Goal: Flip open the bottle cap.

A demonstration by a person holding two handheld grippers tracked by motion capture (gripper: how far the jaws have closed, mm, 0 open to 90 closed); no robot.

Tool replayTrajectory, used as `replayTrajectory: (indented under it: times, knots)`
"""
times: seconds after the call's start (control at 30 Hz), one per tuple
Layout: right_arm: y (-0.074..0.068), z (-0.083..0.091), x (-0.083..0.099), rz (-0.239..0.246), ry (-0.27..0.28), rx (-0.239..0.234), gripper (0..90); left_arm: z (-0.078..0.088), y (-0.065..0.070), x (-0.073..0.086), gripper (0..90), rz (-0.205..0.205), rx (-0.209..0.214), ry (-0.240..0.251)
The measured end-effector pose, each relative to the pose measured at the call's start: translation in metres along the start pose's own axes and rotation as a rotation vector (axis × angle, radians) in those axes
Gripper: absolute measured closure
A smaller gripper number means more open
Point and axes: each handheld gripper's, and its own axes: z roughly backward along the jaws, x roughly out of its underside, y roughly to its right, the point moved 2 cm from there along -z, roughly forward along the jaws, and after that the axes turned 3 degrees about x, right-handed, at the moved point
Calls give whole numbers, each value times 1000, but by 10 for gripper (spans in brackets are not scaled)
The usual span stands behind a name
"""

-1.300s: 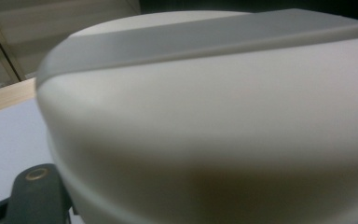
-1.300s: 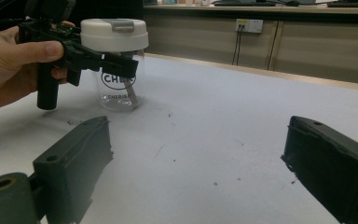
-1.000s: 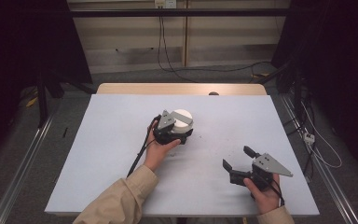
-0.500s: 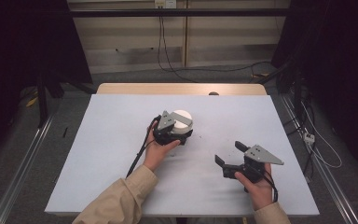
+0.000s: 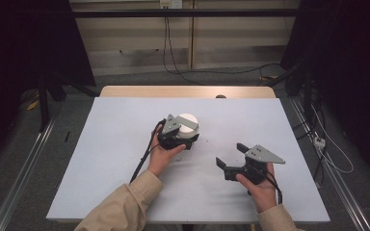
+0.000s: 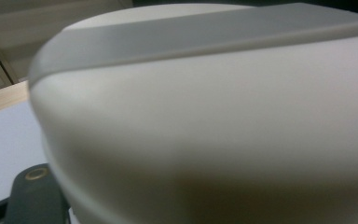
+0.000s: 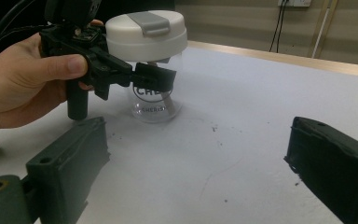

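Roughly mid-table, a little toward the far edge, we find a clear jar with a white lid and a grey flip tab on top, standing upright on the white table. Our left gripper has its jaws closed around the glass just under the lid; the left hand steadies it from the near side. Our right gripper hangs near the table's near right corner, jaws spread wide, nothing between them, well apart from the jar.

Handling, as we judge it: stiff, smooth walls, likely slippery and breakable; appears nearly empty, so light. Best hold seems to be low on the body for steadying, and the lid rim for twisting.
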Motion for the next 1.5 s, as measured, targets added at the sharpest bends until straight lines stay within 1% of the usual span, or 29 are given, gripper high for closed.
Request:
replayTrajectory:
  times: [0.17, 0.2, 0.23, 0.27, 0.3, 0.5, 0.6, 0.67, 0.7, 0.73, 0.8, 0.87, 0.9, 0.97, 1.07, 1.2, 1.3, 1.37, 1.4, 1.5]
  knots:
    - [-2, -3, -2, 1, -8, -10, 53, 1, -1, 1, 184, 10, 14, -4]
    - [-2, -3, -2, 1, -8, -10, 53, 1, -1, 1, 184, 10, 14, -4]
    - [-2, -5, -4, 4, -8, -8, 57, 1, -1, 1, 184, 11, 5, -3]
    - [-2, -6, -4, 8, -9, -9, 60, 2, -1, 1, 184, 0, 3, -6]
    - [-2, -7, -5, 7, -8, -10, 60, 1, -1, 1, 184, 12, 16, -4]
    - [-4, -12, -9, 5, -14, -11, 62, 1, -1, 1, 183, 14, 15, -2]
    - [-6, -15, -11, 0, -8, -13, 76, 1, -1, 2, 184, 15, 14, -5]
    - [-7, -18, -13, 12, -8, -9, 82, 1, -1, 2, 183, 11, 15, -6]
    - [-7, -19, -15, 18, -8, -8, 88, 1, 0, 2, 183, 15, 11, -5]
    - [-8, -21, -16, 14, -6, -13, 102, 1, 0, 2, 184, 10, 8, -6]
    - [-10, -24, -19, 29, -11, -31, 187, 1, -1, 2, 184, 15, 13, -4]
    - [-11, -26, -23, 33, -6, -36, 241, 1, -1, 2, 184, 15, 9, -2]
    - [-11, -27, -24, 39, -17, -40, 279, 1, -1, 2, 184, 15, 9, -2]
    - [-12, -29, -27, 30, -21, -52, 379, 1, 0, 2, 184, 13, 11, -5]
    - [-13, -33, -31, 29, -38, -62, 478, 1, 0, 2, 184, 11, 11, -7]
    - [-14, -39, -34, 25, -53, -75, 631, 1, 0, 3, 184, 7, 9, -9]
    - [-15, -43, -35, 29, -65, -81, 741, 1, 0, 3, 184, 14, 11, -8]
    - [-16, -45, -36, 28, -70, -86, 796, 1, 0, 3, 184, 18, 11, -9]
    - [-16, -46, -36, 29, -72, -90, 838, 1, -1, 3, 184, 19, 12, -9]
    - [-16, -48, -37, 19, -70, -97, 898, 0, -1, 4, 184, 24, 13, -2]
